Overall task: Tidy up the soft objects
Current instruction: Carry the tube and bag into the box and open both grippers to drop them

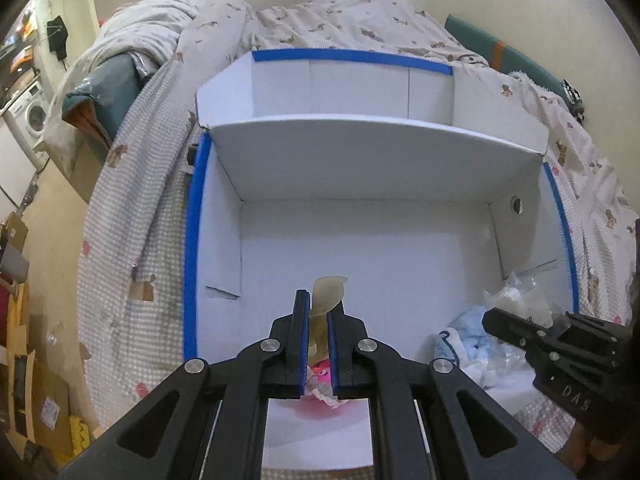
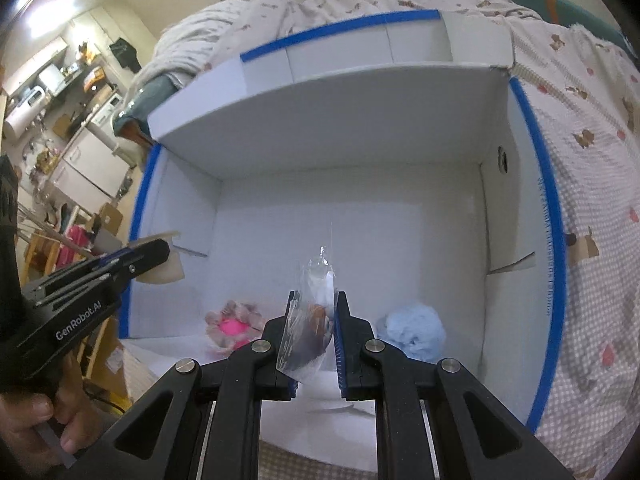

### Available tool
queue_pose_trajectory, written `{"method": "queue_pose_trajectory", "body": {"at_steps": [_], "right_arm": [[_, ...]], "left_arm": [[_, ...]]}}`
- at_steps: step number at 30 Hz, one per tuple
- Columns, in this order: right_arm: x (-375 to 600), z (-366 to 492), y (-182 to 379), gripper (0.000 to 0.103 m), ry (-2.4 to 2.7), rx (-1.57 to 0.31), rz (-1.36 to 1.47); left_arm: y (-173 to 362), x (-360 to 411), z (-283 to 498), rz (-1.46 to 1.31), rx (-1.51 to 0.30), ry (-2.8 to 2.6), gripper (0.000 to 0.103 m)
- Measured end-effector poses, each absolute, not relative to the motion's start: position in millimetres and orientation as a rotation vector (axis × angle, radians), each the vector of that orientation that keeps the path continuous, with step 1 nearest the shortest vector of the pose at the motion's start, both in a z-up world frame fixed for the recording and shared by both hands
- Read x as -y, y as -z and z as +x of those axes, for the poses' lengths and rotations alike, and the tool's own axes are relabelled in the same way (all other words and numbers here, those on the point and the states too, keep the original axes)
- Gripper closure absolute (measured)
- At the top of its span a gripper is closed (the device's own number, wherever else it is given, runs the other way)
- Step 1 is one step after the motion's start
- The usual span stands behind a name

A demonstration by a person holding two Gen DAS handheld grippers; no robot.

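A white cardboard box (image 1: 360, 240) with blue-taped edges lies open on the bed; it also shows in the right wrist view (image 2: 340, 208). My left gripper (image 1: 319, 308) is shut on a beige soft tag or ear (image 1: 326, 294) of a pink toy (image 1: 320, 374) over the box's near edge. In the right wrist view the left gripper (image 2: 156, 252) sits at the box's left wall. My right gripper (image 2: 314, 312) is shut on a clear plastic bag (image 2: 310, 320) with a brown item inside. A light blue plush (image 2: 414, 334) and a pink toy (image 2: 232, 326) lie on the box floor.
The box rests on a checked bedspread (image 1: 132, 240) with a rumpled duvet (image 1: 320, 20) behind. A raised box flap (image 1: 360, 148) stands at the far side. Cluttered floor and a washing machine (image 1: 32, 114) lie to the left.
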State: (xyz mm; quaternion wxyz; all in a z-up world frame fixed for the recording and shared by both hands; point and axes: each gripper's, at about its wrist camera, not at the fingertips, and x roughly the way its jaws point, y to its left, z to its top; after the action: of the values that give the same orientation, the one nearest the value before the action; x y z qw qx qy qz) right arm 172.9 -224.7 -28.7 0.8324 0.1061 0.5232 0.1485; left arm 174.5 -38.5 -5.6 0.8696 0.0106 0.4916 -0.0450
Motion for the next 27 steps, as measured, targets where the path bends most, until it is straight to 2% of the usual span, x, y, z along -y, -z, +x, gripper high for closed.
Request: {"method": "queue_pose_trajectory", "body": {"at_steps": [11,14,16,19,21,23,25,27], "right_arm": [[221,181,42,0.087,-0.307,-1.120,0.206],[222,182,44,0.087,-0.301,-1.123,0.208],[223,183,45,0.087,-0.297,-1.126,0.212],[224,183,46,0.087,-0.290,-1.127,0.215],[224,183,46,0.087,-0.286,-1.128,0.216],[224,184,46,0.087,-0.283,-1.131,0.215],[224,184,47,0.087,-0.281,-1.132,0.212],[224,184,48,0.087,-0.277,-1.132,0.210]], "left_arm": [[34,42,188,0.033,-1.055,0.080,0.095],[38,46,188,0.049,-1.058,0.082,0.092],[39,47,187,0.055,-1.063,0.077,0.082],[41,48,185,0.044,-1.082,0.084,0.075],[42,48,184,0.041,-1.093,0.082,0.064],[39,48,181,0.037,-1.080,0.077,0.047],[35,48,179,0.041,-1.057,0.067,0.041],[30,49,176,0.046,-1.040,0.067,0.041]]}}
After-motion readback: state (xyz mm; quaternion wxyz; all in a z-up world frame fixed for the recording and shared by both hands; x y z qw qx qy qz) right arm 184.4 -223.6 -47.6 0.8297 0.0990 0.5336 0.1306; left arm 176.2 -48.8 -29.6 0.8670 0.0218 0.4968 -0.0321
